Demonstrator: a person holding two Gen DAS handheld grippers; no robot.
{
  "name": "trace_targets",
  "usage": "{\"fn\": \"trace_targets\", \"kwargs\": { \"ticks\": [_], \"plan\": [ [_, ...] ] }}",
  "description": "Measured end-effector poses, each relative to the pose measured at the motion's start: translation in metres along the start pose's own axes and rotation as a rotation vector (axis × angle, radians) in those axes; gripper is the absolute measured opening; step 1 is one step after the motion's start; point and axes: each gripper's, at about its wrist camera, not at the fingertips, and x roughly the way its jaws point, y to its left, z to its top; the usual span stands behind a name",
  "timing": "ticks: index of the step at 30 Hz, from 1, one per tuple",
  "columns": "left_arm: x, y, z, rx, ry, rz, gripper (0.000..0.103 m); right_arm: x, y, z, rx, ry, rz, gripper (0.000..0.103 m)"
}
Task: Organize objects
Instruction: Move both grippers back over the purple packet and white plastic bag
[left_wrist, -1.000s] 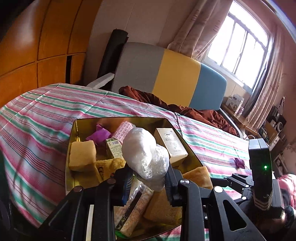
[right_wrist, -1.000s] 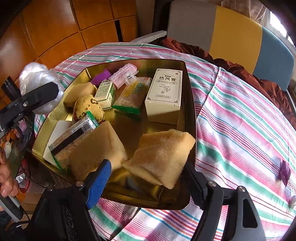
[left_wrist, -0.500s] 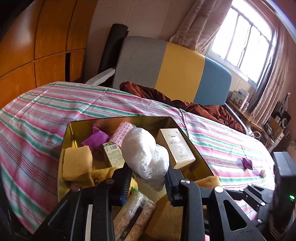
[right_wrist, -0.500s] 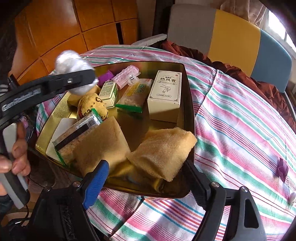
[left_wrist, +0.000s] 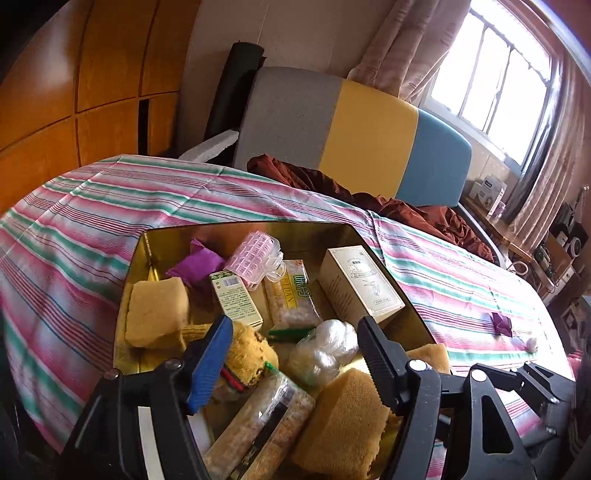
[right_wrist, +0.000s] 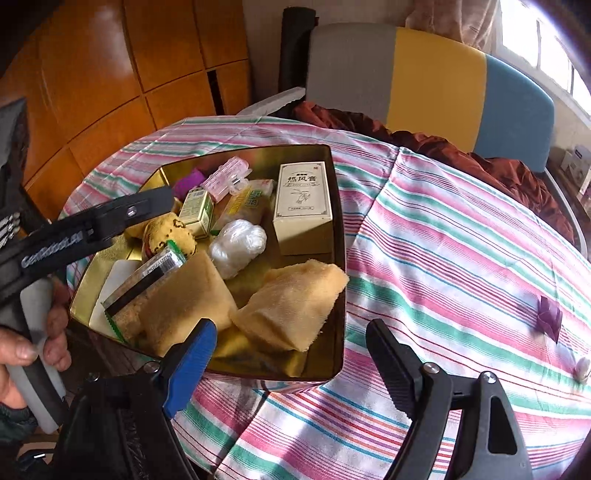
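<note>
The clear plastic bundle (left_wrist: 323, 352) has dropped from the just-opened left gripper (left_wrist: 291, 350) into the gold tray (right_wrist: 338, 258); the right gripper (right_wrist: 291, 354) hangs open and empty, and either could jostle the crowded contents.

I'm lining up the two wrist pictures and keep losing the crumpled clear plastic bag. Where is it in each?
Left wrist: plastic bag lies low in the middle, in the gold tray, ahead of the open left claw.
Right wrist: plastic bag lies left of centre, mid-tray.
Shared landmark: the cream box, just right of the bag in both.
</note>
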Motion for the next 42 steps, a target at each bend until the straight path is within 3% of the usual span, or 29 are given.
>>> {"fn": "trace_targets", "kwargs": {
  "ticks": [6,9,19,29,42],
  "plan": [
    [-0.023,0.002,-0.007,-0.004,-0.035,0.044,0.077,-0.006,-0.007,0.002,0.041,-0.029,-0.014,0.085],
    [-0.032,-0.001,-0.010,0.011,-0.047,0.053,0.085,-0.008,-0.010,0.002,0.050,-0.034,-0.022,0.085],
    [-0.044,-0.008,-0.018,0.037,-0.047,0.065,0.087,-0.019,-0.038,-0.001,0.096,-0.044,-0.076,0.085],
    [-0.047,-0.030,-0.017,0.101,-0.045,0.049,0.087,-0.038,-0.115,-0.007,0.207,-0.030,-0.214,0.085],
    [-0.039,-0.085,-0.008,0.227,-0.029,-0.010,0.087,-0.079,-0.257,-0.019,0.452,-0.056,-0.447,0.085]
  ]
}}
